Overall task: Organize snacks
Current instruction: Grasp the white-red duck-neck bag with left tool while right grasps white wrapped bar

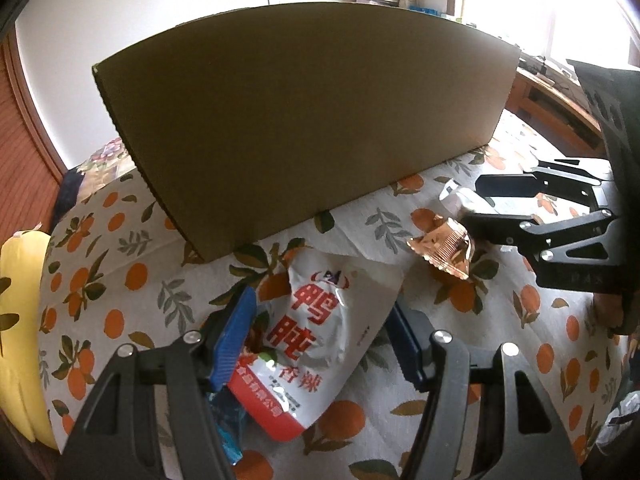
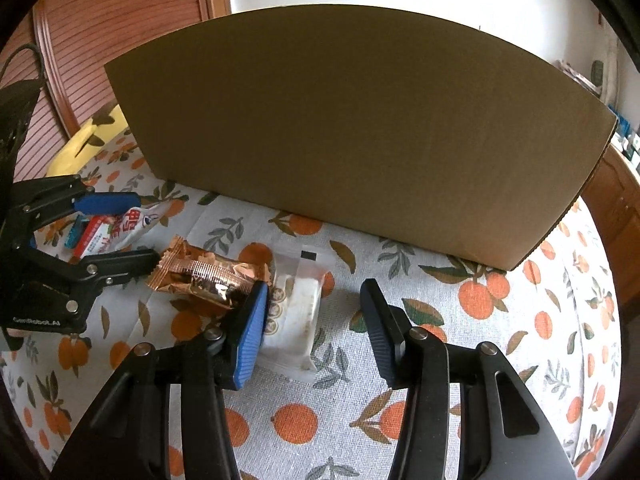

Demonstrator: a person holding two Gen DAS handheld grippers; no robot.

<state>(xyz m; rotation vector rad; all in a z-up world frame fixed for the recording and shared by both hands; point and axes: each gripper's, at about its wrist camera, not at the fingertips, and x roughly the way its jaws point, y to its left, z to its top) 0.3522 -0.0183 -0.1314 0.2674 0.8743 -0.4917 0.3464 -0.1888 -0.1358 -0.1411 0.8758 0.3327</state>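
A tall brown cardboard box stands at the back of the table; it also shows in the right wrist view. My left gripper is open, its fingers on either side of a white and red snack bag lying on the cloth. A copper foil snack and a clear-wrapped white pastry lie ahead of my right gripper, which is open with the pastry between its fingers. The foil snack also shows in the left wrist view.
The table wears an orange-print cloth. A blue wrapper lies under the left finger. A yellow cushion sits at the left edge. A wooden shutter door and a wooden desk stand behind.
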